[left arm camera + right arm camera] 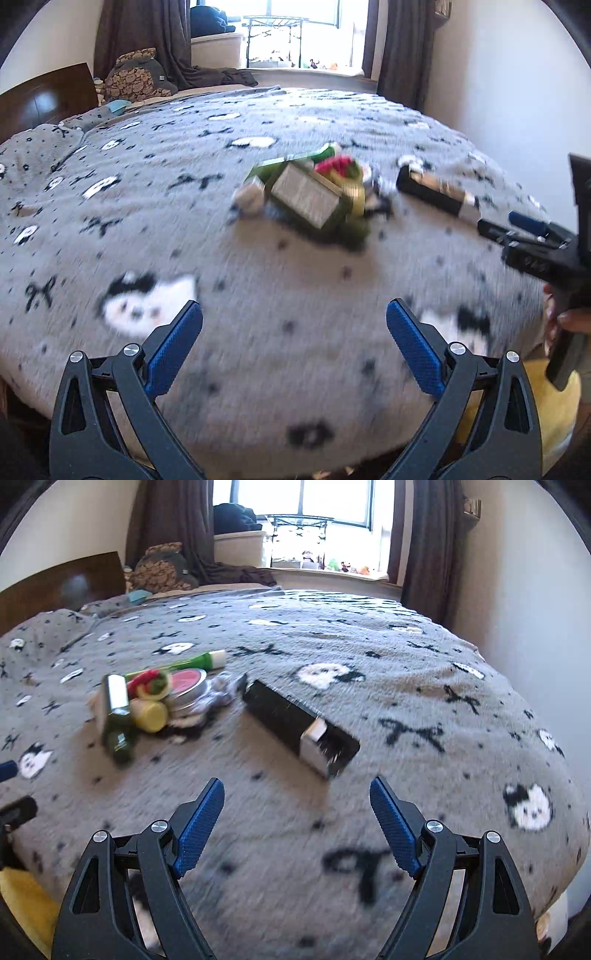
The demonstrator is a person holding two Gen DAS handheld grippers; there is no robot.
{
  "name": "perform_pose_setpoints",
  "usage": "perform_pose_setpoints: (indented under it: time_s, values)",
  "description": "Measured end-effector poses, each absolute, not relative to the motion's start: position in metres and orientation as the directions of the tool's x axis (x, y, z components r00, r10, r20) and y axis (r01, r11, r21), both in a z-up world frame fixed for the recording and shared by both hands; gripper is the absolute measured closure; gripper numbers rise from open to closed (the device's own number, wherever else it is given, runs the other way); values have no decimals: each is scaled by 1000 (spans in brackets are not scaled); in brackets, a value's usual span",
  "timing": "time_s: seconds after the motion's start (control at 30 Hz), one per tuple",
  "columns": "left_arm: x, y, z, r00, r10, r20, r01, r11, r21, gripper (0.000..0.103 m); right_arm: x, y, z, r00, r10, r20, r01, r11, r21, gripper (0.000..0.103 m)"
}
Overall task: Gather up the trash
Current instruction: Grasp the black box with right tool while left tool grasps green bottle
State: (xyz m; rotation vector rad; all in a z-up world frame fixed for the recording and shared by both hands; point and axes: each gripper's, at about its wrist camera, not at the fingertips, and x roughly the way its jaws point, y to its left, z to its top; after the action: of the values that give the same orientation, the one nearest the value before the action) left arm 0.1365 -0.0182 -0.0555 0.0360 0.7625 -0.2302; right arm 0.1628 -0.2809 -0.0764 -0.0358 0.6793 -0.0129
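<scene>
A pile of trash lies on the grey patterned bed: a green box (310,195) (116,716), a red-and-green wrapper (338,166) (151,681), a yellow-capped bottle (149,712), a round tin with a red lid (188,686) and a green tube (199,662). A long black box (436,194) (295,723) lies to the right of the pile. My left gripper (293,325) is open and empty, short of the pile. My right gripper (297,801) is open and empty, just short of the black box; it also shows in the left wrist view (524,229).
The bed blanket (258,266) fills both views. A wooden headboard (44,96) and pillows (136,75) lie at the far left. Curtains and a window (332,502) stand behind. A white wall (517,572) runs along the right. Something yellow (26,904) lies below the bed's near edge.
</scene>
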Motion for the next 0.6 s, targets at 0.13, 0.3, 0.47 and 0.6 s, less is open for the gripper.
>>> perform_pose_setpoints:
  time_s: [0.13, 0.3, 0.47, 0.6]
  values:
    - [163, -25, -58, 696, -204, -689, 202, 976, -84, 8, 197, -279, -75, 777, -28, -628, -7, 999, -54, 22]
    - [201, -34, -61, 687, -194, -700, 166, 980, -108, 8, 223, -273, -79, 766, -29, -642, -26, 997, -76, 22]
    - [228, -44, -65, 673, -196, -713, 155, 980, -124, 9, 243, -274, -86, 743, -18, -669, -34, 997, -65, 25]
    - [248, -41, -74, 649, -209, -731, 129, 978, -165, 16, 251, -274, -90, 726, 0, -687, -54, 997, -57, 38]
